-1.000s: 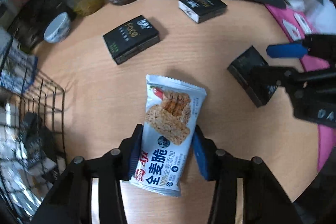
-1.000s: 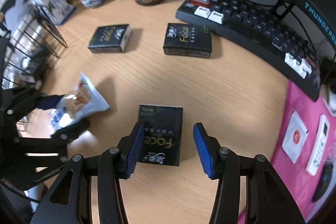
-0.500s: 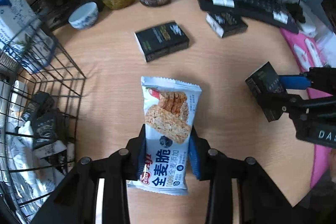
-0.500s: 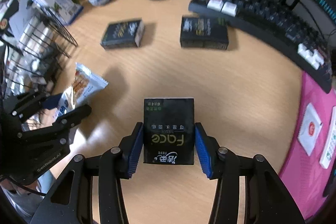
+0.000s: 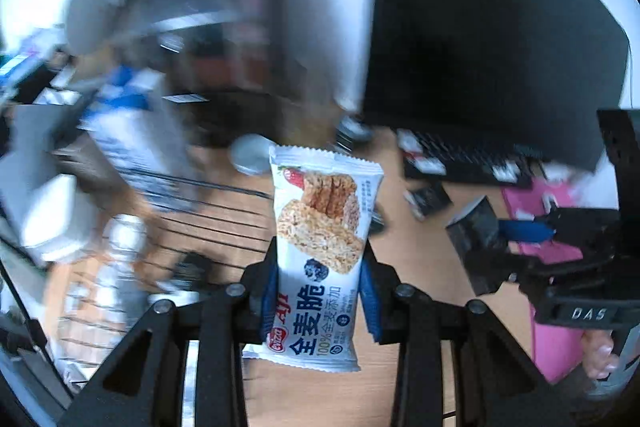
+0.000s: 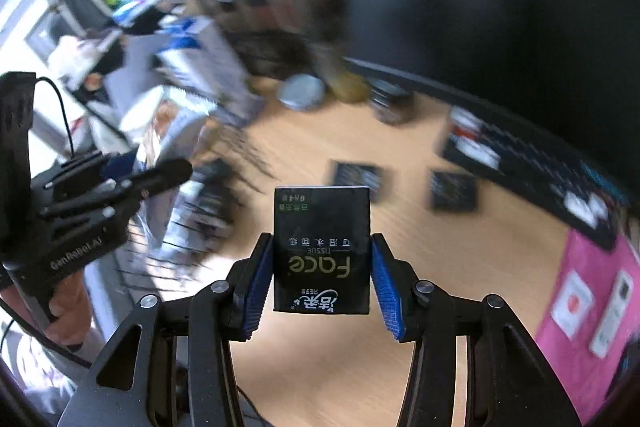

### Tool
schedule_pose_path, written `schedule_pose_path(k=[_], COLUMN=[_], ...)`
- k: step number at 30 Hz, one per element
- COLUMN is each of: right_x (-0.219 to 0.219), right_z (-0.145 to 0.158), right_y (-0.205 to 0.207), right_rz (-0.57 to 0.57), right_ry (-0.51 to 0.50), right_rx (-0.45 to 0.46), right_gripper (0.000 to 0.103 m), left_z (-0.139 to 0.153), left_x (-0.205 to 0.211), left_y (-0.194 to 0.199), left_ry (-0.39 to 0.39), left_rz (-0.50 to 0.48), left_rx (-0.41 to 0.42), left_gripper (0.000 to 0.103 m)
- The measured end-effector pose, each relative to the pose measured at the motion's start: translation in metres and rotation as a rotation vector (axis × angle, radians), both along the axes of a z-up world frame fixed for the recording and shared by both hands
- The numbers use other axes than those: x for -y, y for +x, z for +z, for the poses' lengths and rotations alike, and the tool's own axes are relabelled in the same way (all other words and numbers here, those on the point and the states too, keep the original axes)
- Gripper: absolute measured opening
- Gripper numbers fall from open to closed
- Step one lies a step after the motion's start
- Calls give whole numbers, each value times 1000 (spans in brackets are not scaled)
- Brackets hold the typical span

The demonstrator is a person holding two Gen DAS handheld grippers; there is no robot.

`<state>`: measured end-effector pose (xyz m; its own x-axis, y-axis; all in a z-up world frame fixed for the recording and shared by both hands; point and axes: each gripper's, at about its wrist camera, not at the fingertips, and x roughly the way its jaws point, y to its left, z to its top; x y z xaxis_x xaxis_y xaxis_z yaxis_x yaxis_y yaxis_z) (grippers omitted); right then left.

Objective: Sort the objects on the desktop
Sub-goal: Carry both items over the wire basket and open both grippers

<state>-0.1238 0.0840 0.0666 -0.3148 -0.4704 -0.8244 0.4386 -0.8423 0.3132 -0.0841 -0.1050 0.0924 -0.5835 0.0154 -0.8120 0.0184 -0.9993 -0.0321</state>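
Two light items are held clear above the wooden surface (image 6: 320,155): the left gripper (image 5: 318,291) pinches a crinkly, soft cracker packet (image 5: 322,251) at its lower sides, and the right gripper (image 6: 320,279) clamps a black tissue pack (image 6: 321,247) likewise, squashy but squarer. Blurred wire basket (image 5: 208,203) lies left; two tissue packs (image 6: 454,191), a jar (image 6: 390,103) and keyboard (image 6: 532,167) remain nearby.

Daylight's bright but everything behind the snack packet (image 5: 320,251) is motion-smeared; it stays sharp, and fisheye corners go black.
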Motion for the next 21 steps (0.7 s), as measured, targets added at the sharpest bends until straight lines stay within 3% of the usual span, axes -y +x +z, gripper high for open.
schedule_pose_path(k=[4, 6, 11, 14, 21], right_x=[66, 106, 174, 205, 222], right_z=[19, 21, -2, -27, -54], right_y=[-1, 1, -2, -5, -9], right_rz=[137, 191, 278, 280, 288], right_ry=[-54, -43, -51, 36, 74], right_rx=[-26, -47, 9, 5, 47], right_gripper=[48, 48, 48, 48, 48], left_z=[18, 9, -32, -56, -79], left_x=[58, 84, 140, 156, 171], left_y=[21, 26, 35, 39, 40], left_ry=[-86, -101, -123, -103, -73], left_rz=[137, 199, 339, 369, 389], left_rx=[-10, 26, 115, 147, 173], left_gripper=[38, 38, 38, 38, 39])
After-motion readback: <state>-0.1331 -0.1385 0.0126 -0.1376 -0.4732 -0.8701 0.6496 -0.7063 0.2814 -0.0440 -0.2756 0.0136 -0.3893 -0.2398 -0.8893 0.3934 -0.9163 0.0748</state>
